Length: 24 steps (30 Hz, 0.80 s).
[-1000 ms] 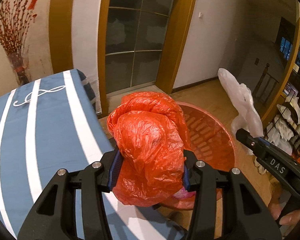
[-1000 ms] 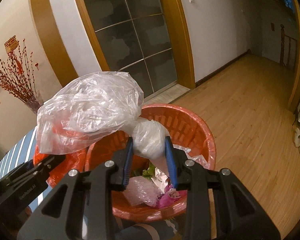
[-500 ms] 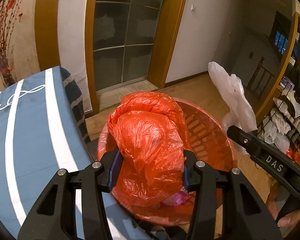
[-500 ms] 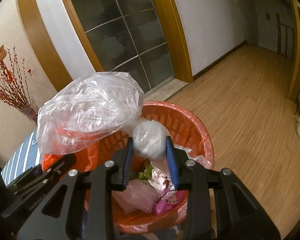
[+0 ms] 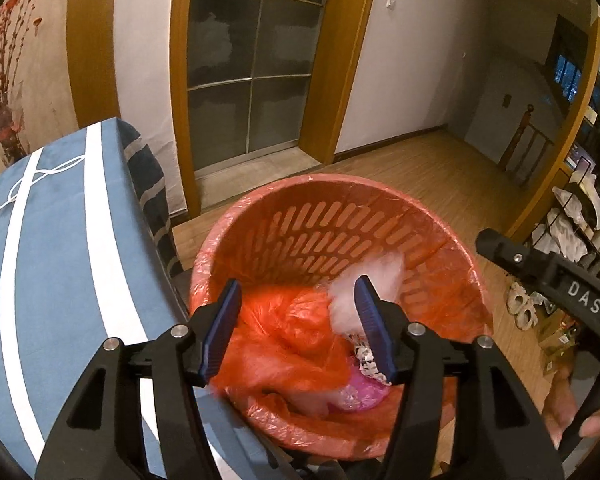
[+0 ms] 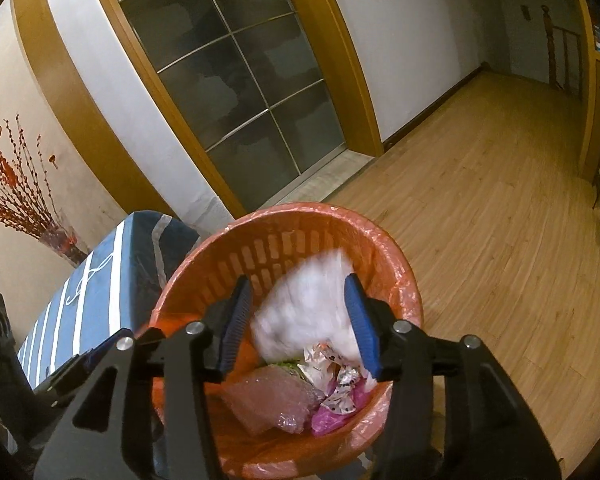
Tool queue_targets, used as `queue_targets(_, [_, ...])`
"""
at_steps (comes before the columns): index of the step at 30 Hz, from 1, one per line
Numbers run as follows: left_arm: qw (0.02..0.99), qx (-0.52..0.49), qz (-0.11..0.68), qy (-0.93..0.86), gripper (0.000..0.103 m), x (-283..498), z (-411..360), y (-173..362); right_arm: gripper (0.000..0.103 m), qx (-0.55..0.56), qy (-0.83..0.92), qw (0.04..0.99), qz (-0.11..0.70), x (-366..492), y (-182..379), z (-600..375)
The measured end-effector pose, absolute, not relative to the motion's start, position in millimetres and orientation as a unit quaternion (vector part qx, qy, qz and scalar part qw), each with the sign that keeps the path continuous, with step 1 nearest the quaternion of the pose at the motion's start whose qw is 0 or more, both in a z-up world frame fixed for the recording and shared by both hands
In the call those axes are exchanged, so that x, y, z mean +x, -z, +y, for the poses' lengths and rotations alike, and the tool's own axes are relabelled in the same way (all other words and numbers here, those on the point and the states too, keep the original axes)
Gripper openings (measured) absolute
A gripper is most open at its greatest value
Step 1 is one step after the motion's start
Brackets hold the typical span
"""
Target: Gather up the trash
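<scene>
While both grippers hang over the orange basket point(image 5: 428, 216), the drop step appears nearly complete. An orange plastic bag point(image 5: 284, 336) lies inside it, and a clear white bag point(image 6: 308, 304), blurred, is falling in. Wrappers and a pink bag point(image 6: 332, 416) lie at the bottom. Whether more trash remains elsewhere cannot be told. Left gripper point(image 5: 296, 328): jaws opening, moderately wide, pads clear of the orange bag. Right gripper point(image 6: 296, 320): jaws opening, the white bag between them, apparently released.
</scene>
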<state>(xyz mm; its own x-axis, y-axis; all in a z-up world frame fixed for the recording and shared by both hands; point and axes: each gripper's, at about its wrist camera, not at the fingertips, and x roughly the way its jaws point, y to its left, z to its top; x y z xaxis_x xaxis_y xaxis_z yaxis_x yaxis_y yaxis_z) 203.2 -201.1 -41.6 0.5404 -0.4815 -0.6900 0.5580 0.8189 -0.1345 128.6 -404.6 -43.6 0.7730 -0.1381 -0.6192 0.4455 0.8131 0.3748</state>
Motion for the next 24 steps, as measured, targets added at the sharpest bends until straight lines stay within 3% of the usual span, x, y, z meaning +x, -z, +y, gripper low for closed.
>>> queue_targets(18, [0.891,0.041,0.349,0.286,0.059,179.1,-175.3,7.0,0.050,0.240,0.165,0.920,0.263,94.0,8.6,-386.6])
queue_targets(24, [0.904,0.034,0.320,0.280,0.064,155.3,-156.8,-17.5,0.054,0.226,0.162,0.930,0.242,67.7,-16.5,-369.7])
